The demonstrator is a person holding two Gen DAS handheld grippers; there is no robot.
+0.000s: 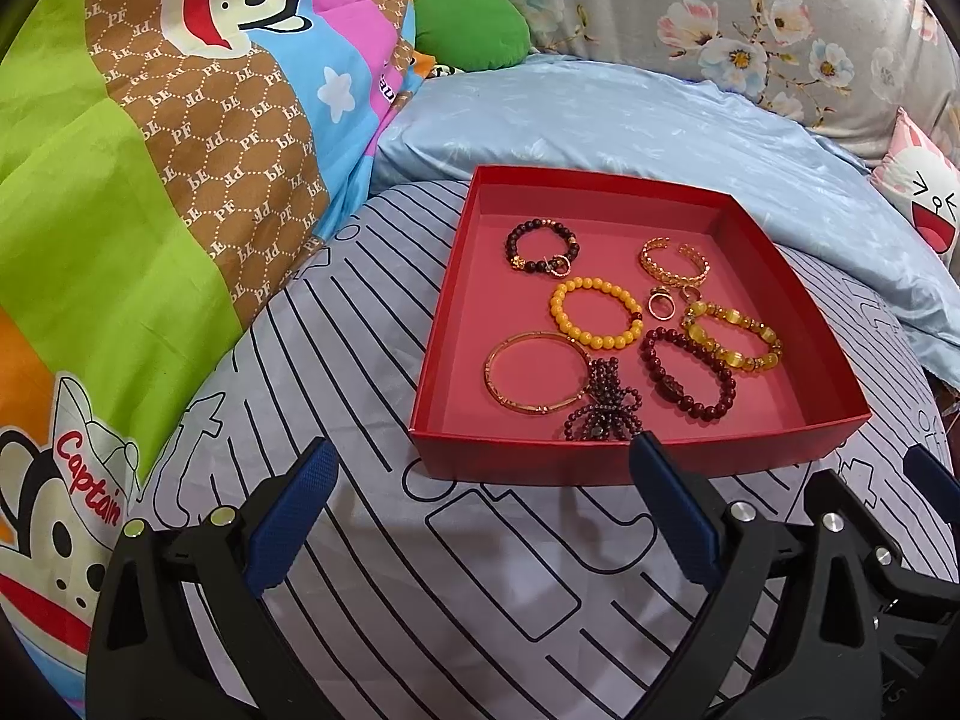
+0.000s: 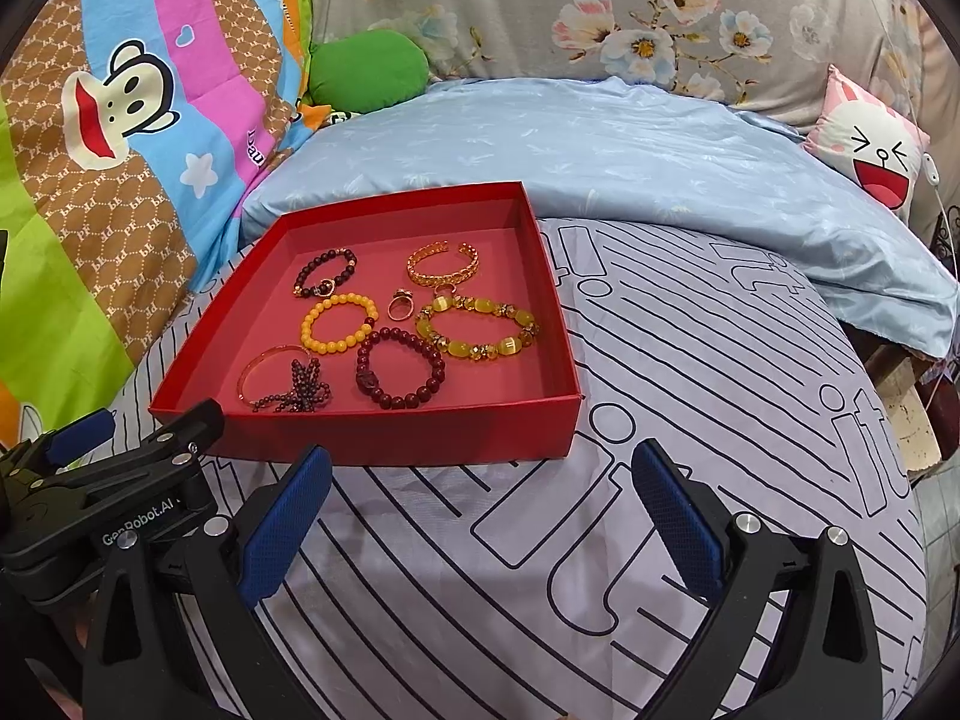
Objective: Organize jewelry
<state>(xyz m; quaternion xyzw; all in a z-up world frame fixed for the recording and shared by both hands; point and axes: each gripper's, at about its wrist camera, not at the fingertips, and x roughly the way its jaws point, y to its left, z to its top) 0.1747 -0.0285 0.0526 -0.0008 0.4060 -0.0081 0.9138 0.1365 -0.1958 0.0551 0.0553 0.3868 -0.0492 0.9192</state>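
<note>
Left gripper (image 1: 483, 468): jaws spread wide, nothing between them, hovering over the striped grey sheet (image 1: 480, 600). Right gripper (image 2: 480, 471): same, spread and holding nothing; it sits just right of the left one, whose body shows at the lower left of the right wrist view.

Red tray (image 1: 636, 462) is just ahead of both, resting on the sheet. Left gripper's right fingertip (image 1: 651, 450) overlaps the tray's near wall in view; contact unclear. From the right gripper, the tray sits ahead and to the left.

All jewelry is inside the tray:
- near row: thin gold bangle (image 1: 537, 381), dark beaded tassel piece (image 1: 603, 411) overlapping its rim, dark red bead bracelet (image 1: 690, 381)
- middle: yellow bead bracelet (image 1: 597, 312), small ring (image 1: 660, 303), amber stone bracelet (image 1: 735, 336)
- far row: dark bead bracelet with charm (image 1: 540, 246), open gold cuff (image 1: 675, 261)

Beyond the tray: pale blue pillow (image 1: 600, 120), green cushion (image 1: 471, 30), floral fabric (image 1: 720, 0). Left of it: cartoon monkey quilt (image 1: 150, 150).
</note>
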